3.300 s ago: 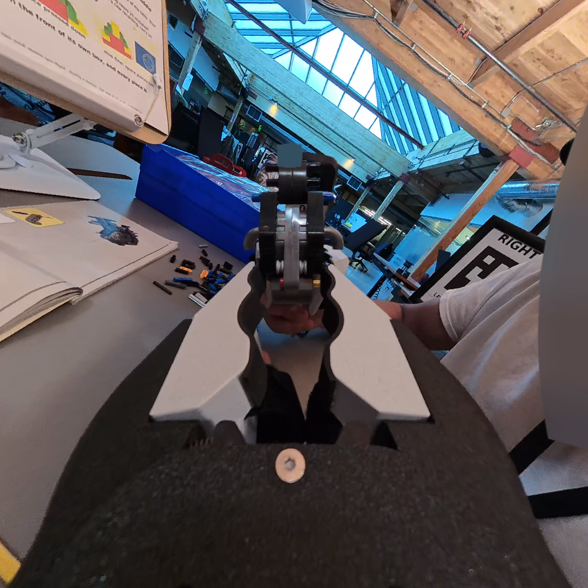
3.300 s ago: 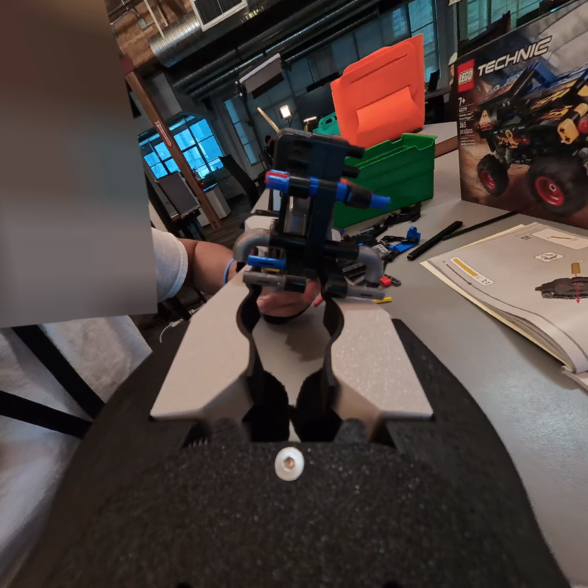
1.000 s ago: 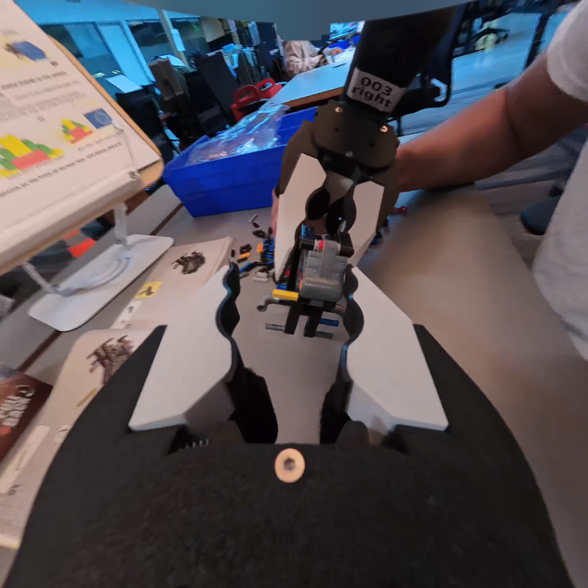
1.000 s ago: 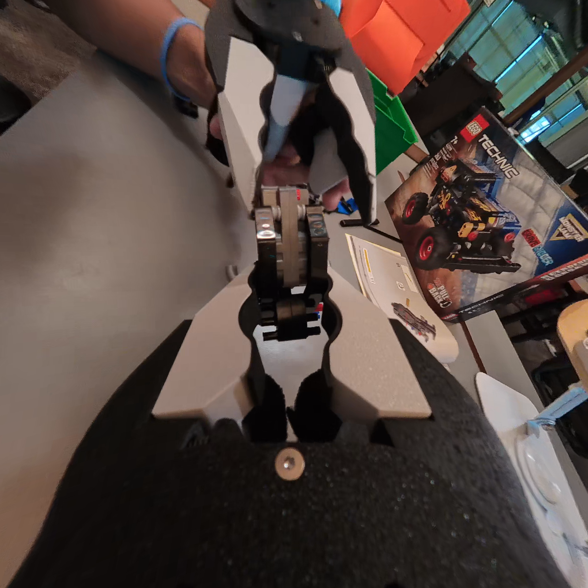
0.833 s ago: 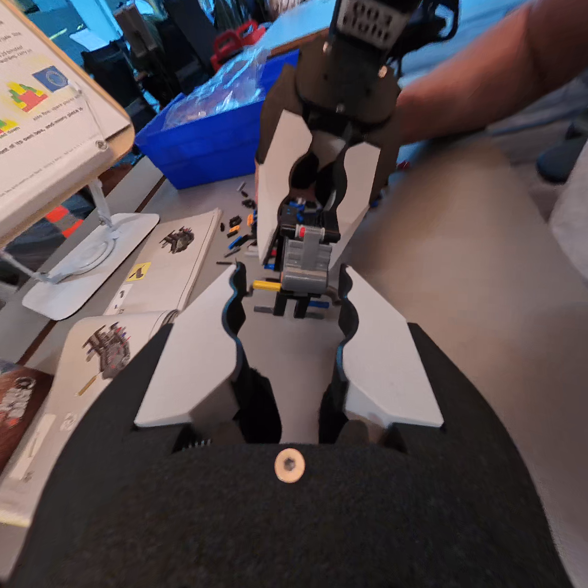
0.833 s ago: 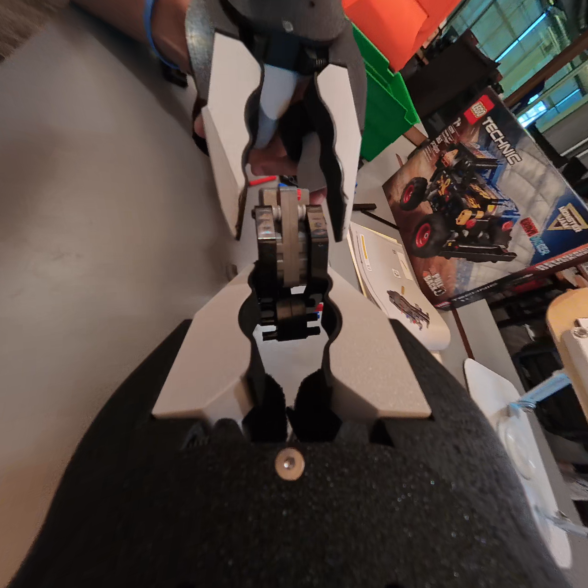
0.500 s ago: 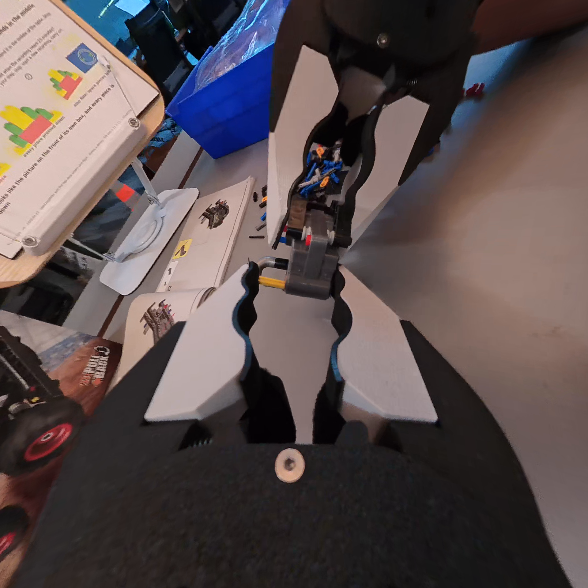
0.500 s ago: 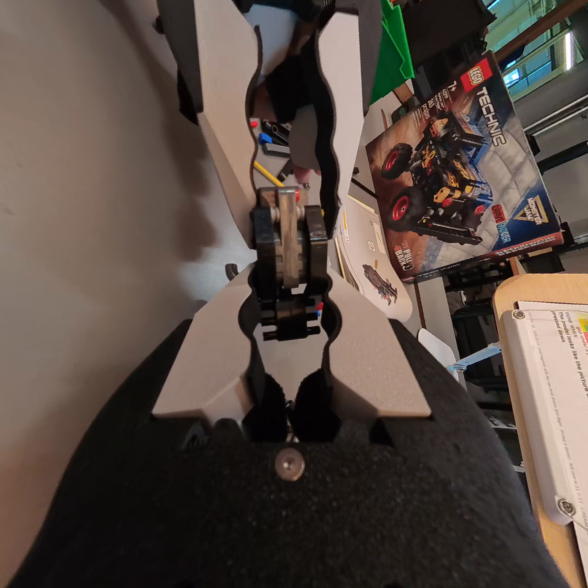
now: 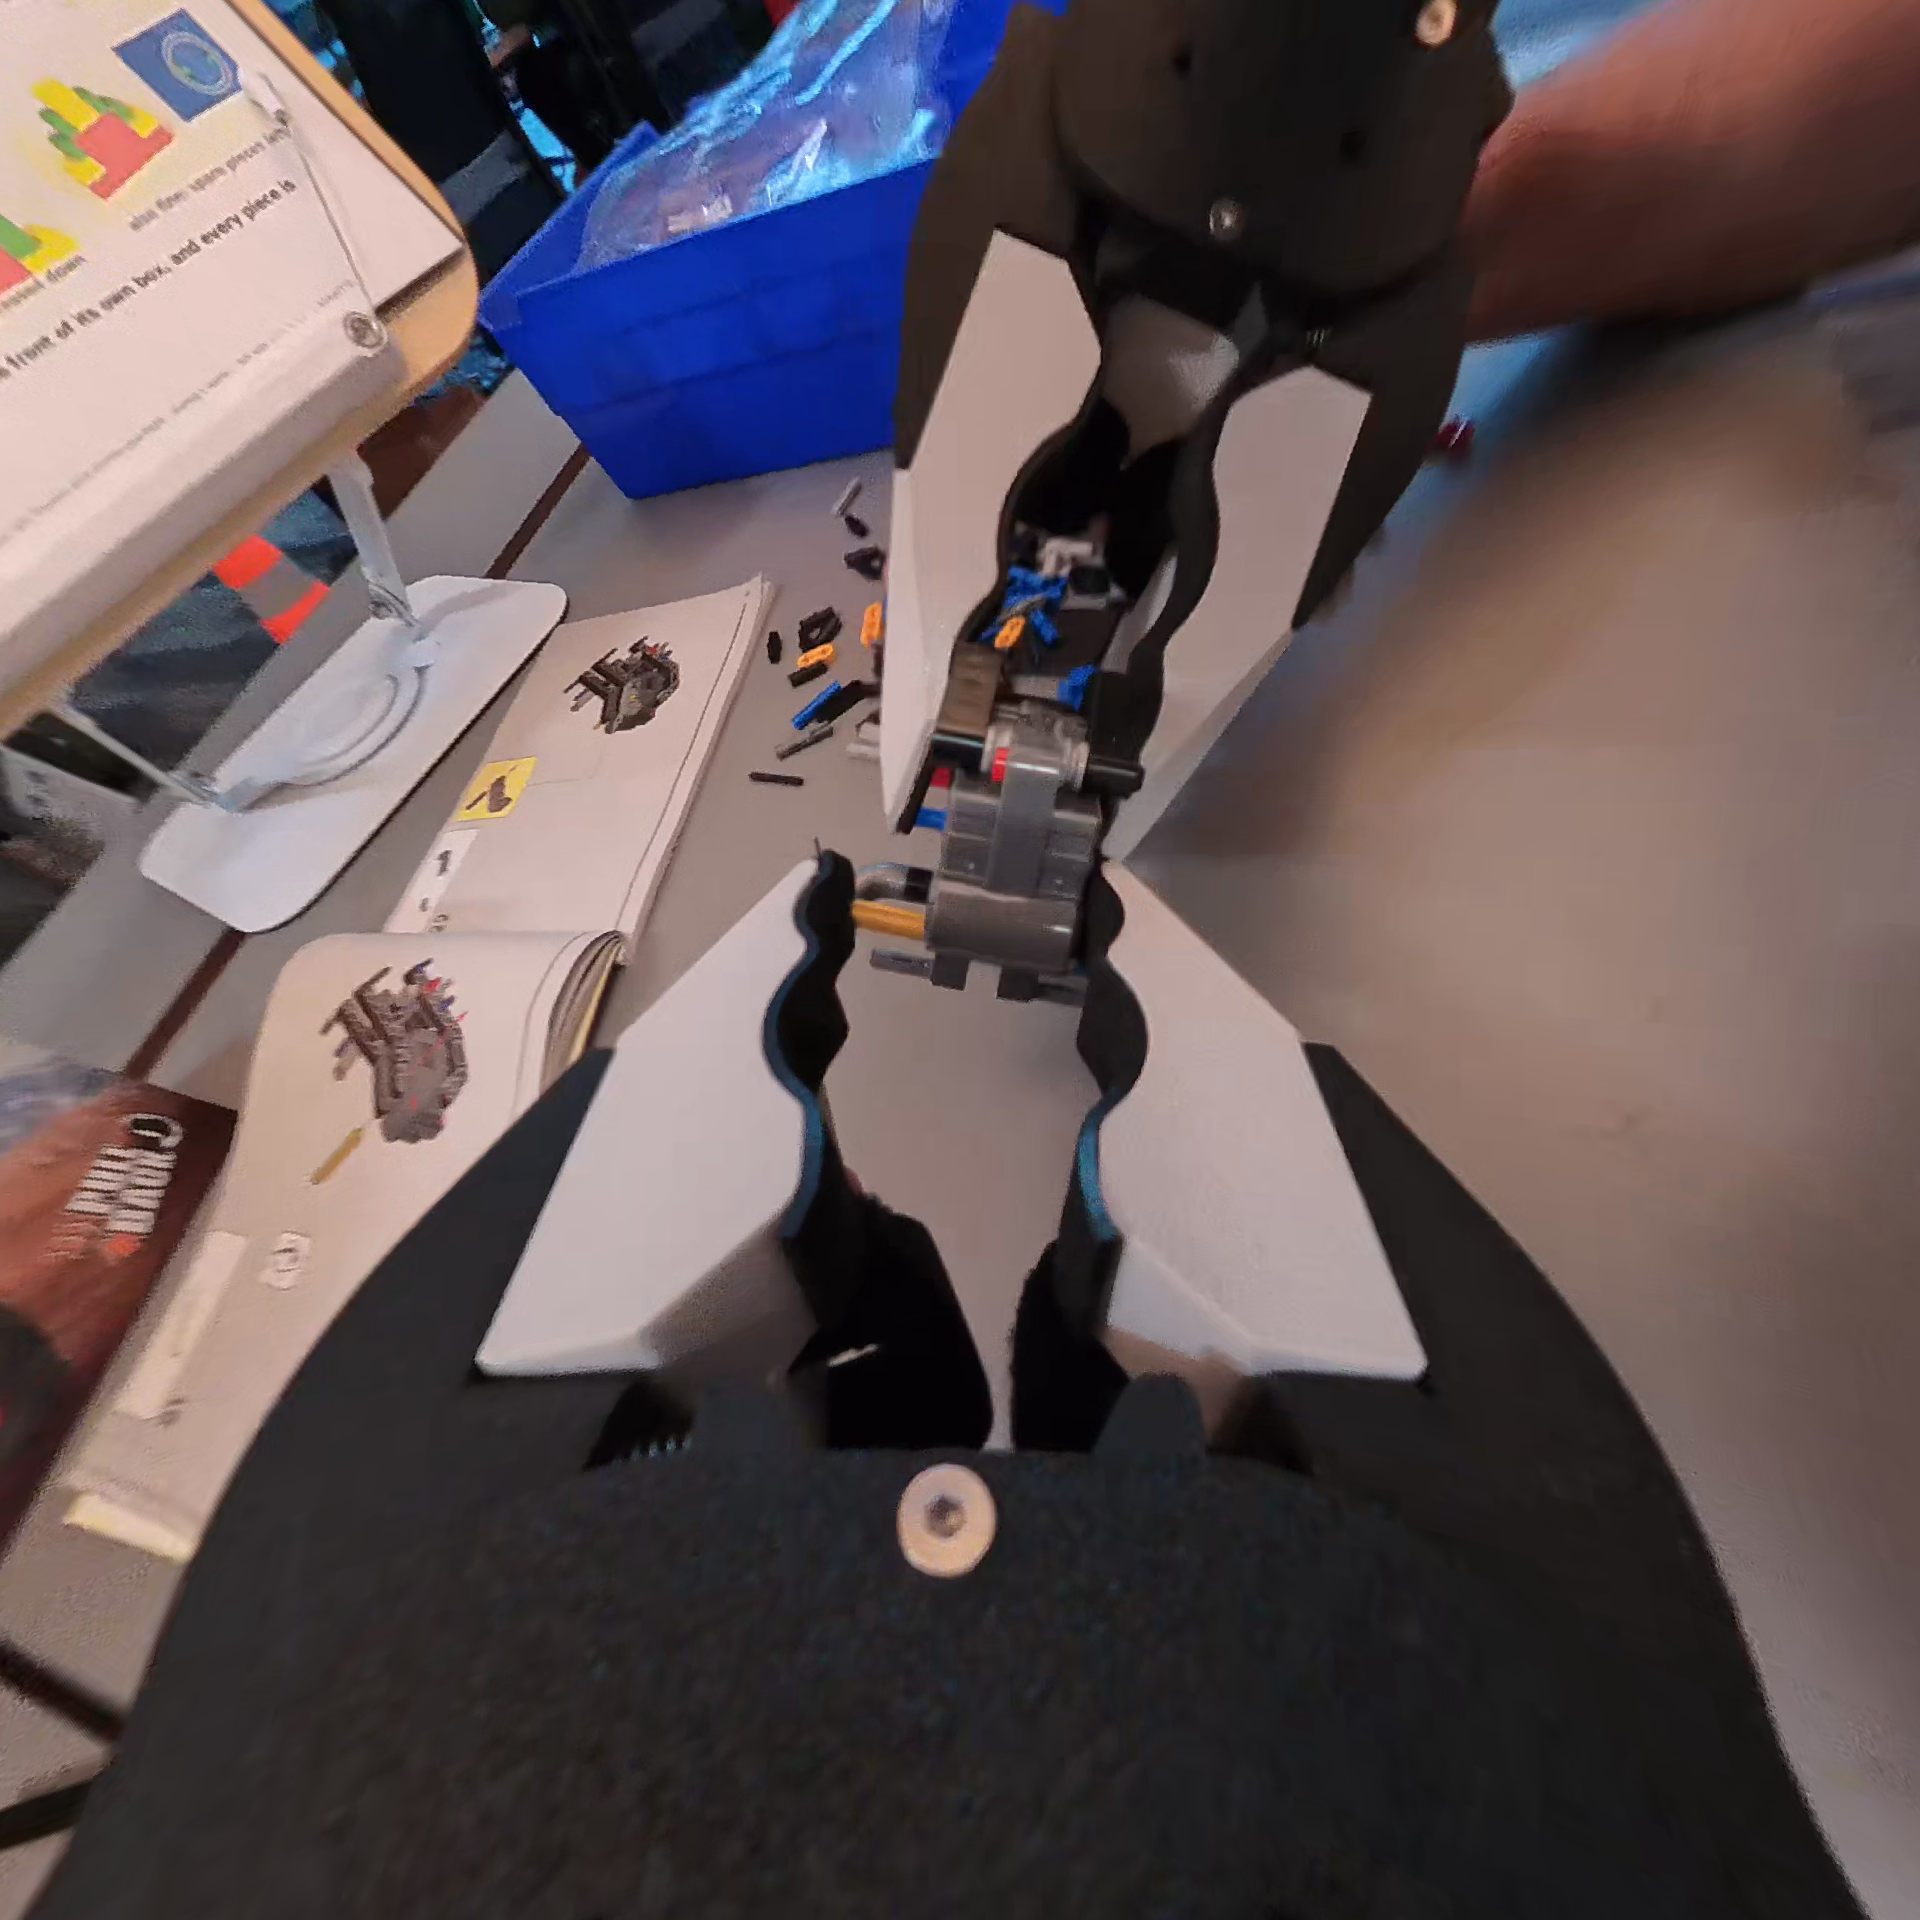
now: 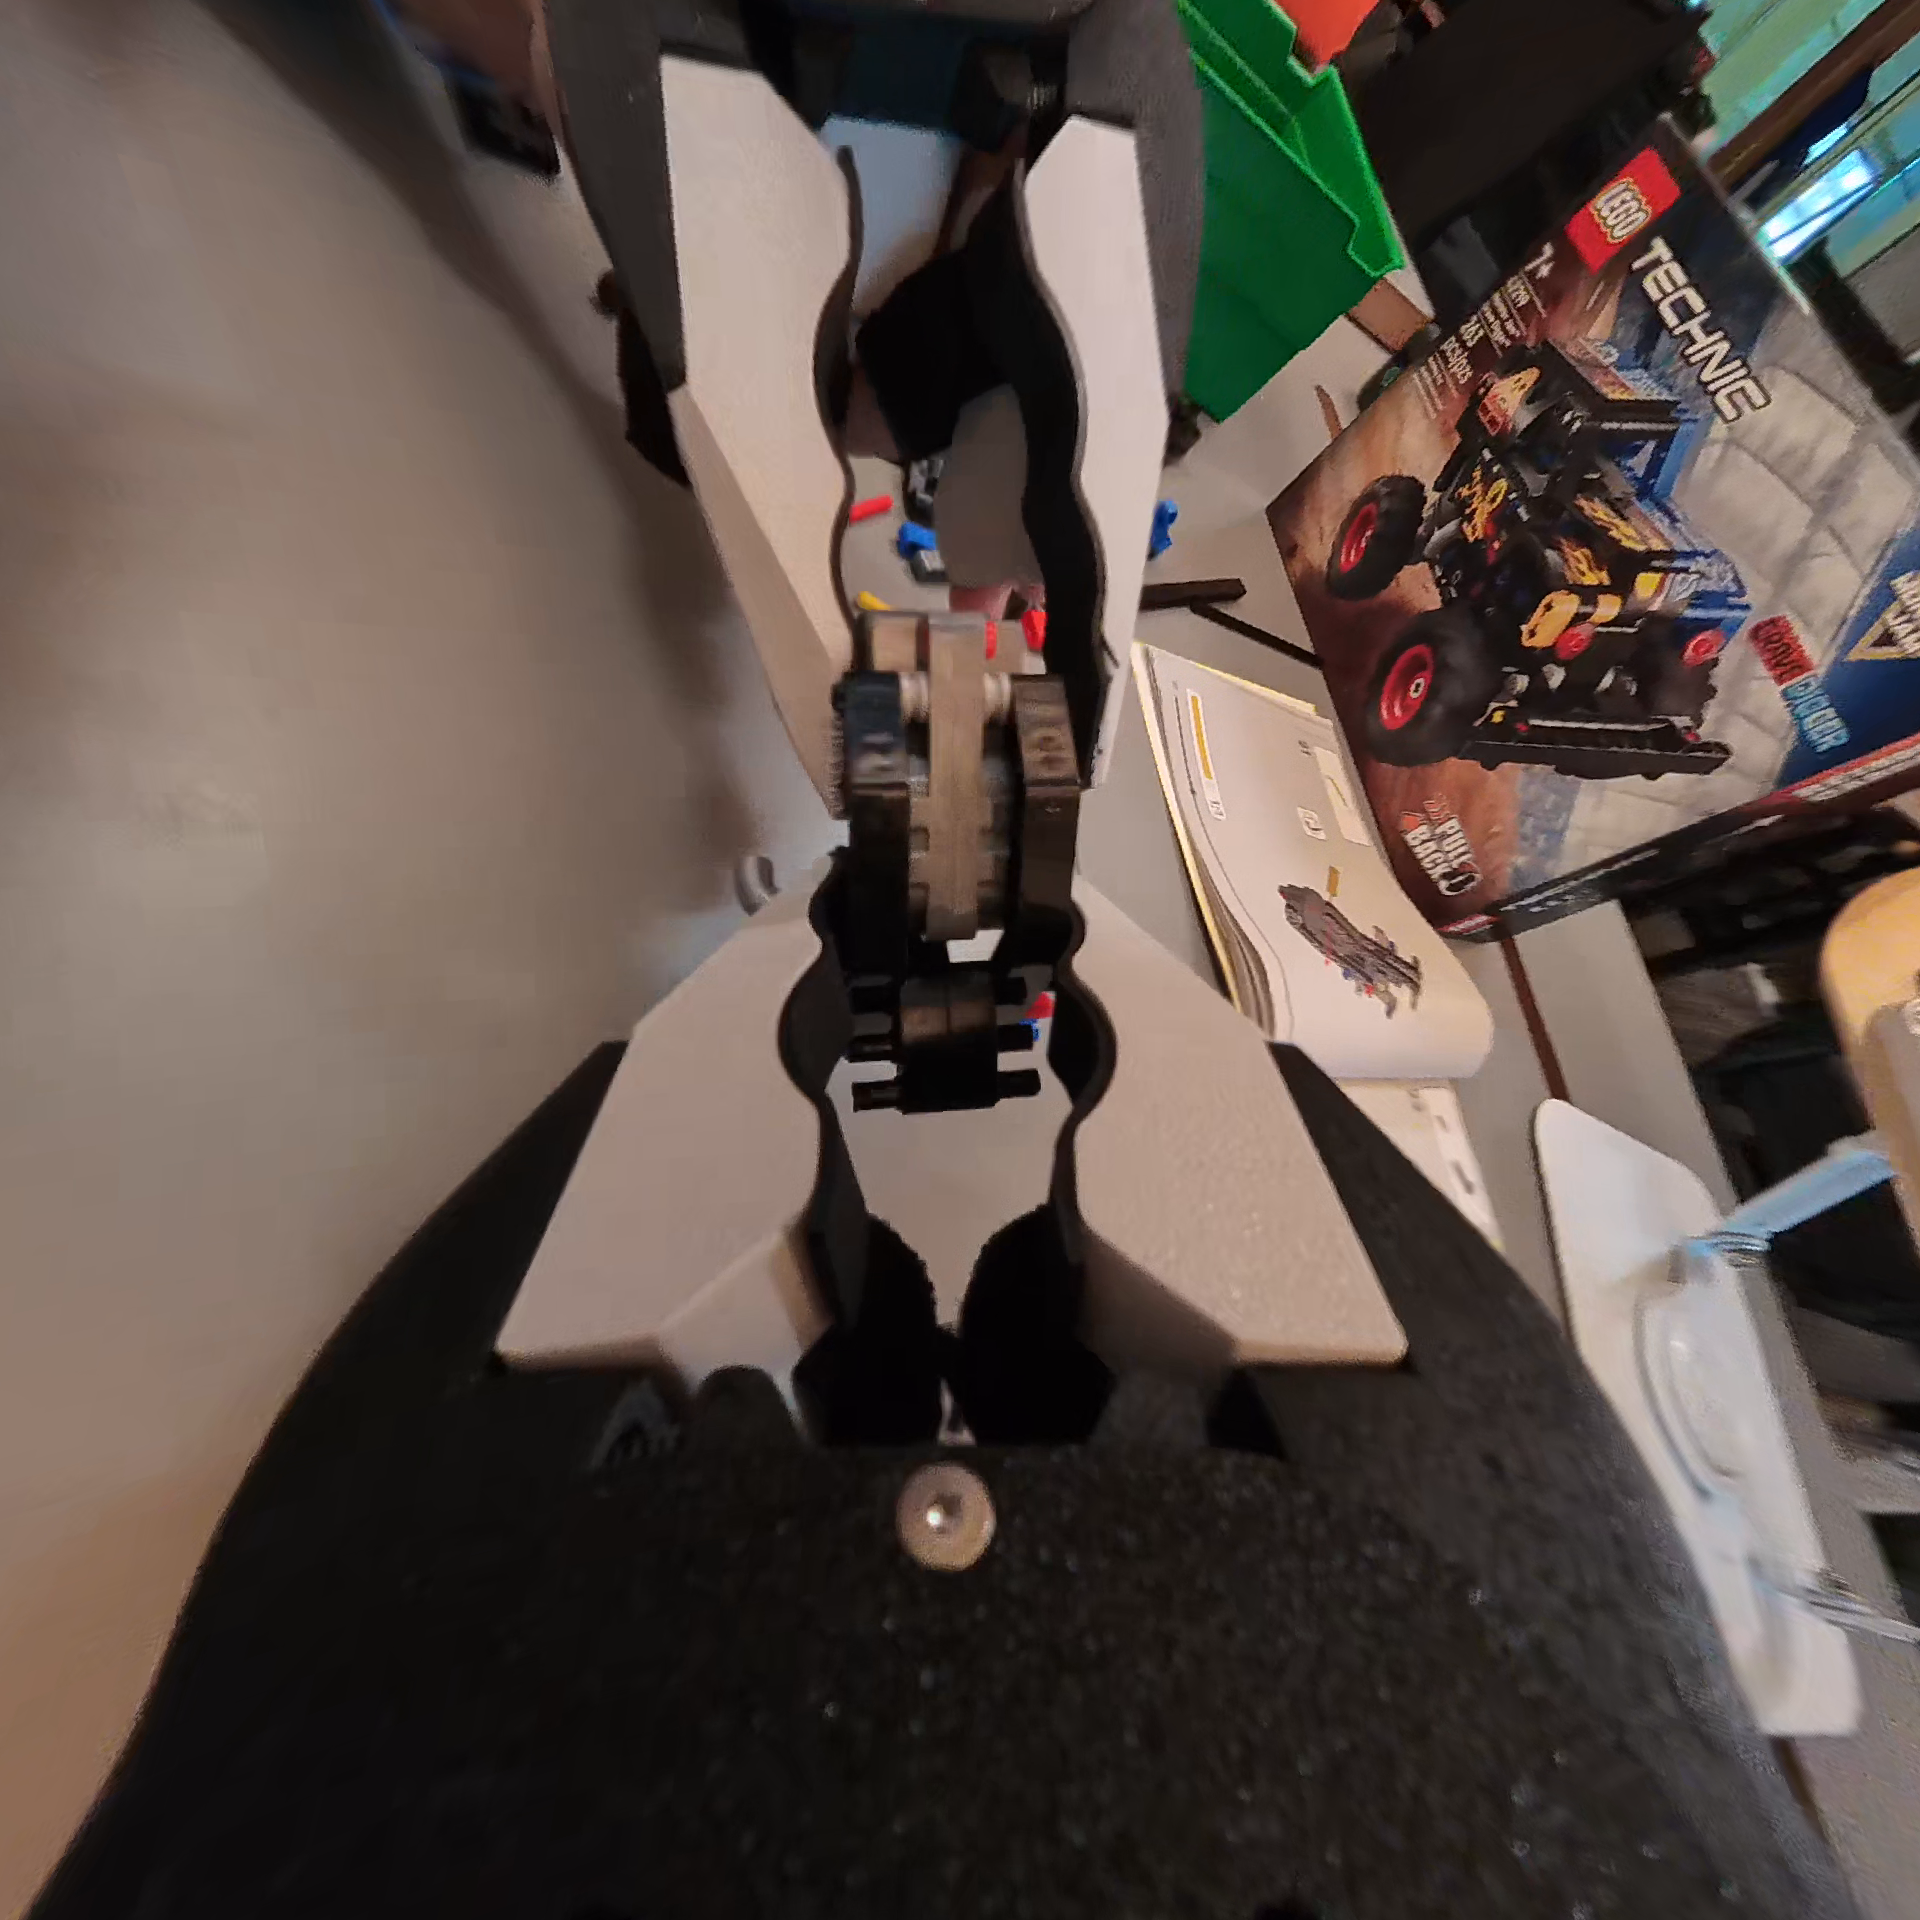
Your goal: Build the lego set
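Observation:
A partly built lego assembly (image 9: 1013, 862) of grey and black beams with blue, red and yellow pins hangs just above the grey table (image 9: 1507, 935). My right gripper (image 10: 951, 883) is shut on its black end (image 10: 951, 810). In the left wrist view the right gripper (image 9: 1008, 790) reaches in from the far side. My left gripper (image 9: 961, 894) is open, its fingertips (image 9: 1117, 914) on either side of the assembly's grey end, with a gap on the left by the yellow pin. In the right wrist view the left gripper (image 10: 961, 665) faces mine, jaws apart.
Loose small pieces (image 9: 821, 675) and an open instruction booklet (image 9: 582, 790) lie left of the grippers, with a blue bin (image 9: 727, 312) and a sheet on a white stand (image 9: 312, 748) behind. The set's box (image 10: 1558, 623), a green bin (image 10: 1278, 239) and the booklet (image 10: 1299, 883) lie beside them.
3.3 s ago both grippers were shut on the assembly, held up in the air. The left gripper has since opened, and both have come down low over the table; the right still grips it.

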Action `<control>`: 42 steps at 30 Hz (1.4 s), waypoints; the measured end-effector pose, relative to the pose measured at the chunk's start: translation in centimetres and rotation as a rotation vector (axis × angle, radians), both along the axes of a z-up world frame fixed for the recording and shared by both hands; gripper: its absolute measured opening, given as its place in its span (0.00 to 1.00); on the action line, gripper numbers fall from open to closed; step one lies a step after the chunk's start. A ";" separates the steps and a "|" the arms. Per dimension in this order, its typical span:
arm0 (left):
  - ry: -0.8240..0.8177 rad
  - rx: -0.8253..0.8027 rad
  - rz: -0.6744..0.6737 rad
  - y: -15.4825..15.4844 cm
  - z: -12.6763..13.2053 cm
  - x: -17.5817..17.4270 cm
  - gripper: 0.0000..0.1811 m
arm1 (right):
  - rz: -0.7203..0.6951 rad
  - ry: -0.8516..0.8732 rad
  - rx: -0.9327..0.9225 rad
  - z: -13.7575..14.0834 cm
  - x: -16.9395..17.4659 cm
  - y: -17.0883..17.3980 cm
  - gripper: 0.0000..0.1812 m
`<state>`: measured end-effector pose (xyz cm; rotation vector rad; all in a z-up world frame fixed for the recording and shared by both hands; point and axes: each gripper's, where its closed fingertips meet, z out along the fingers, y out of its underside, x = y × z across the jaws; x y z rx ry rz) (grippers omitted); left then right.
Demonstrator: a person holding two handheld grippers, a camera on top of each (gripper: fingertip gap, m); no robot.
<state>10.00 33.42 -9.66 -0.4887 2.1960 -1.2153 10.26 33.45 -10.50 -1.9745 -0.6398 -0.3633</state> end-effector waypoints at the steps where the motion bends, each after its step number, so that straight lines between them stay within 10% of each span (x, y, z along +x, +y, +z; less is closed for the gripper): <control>1: 0.014 -0.029 -0.002 0.0 0.2 0.0 0.23 | 0.004 0.025 0.003 0.1 -0.1 0.0 0.18; 33: -0.068 0.023 0.004 -0.3 0.5 -0.2 0.23 | -0.014 0.025 -0.015 -0.1 0.3 -0.1 0.18; 42: 0.350 -0.562 0.098 0.5 1.8 1.8 0.38 | -0.256 -0.422 0.182 2.1 5.0 0.0 0.18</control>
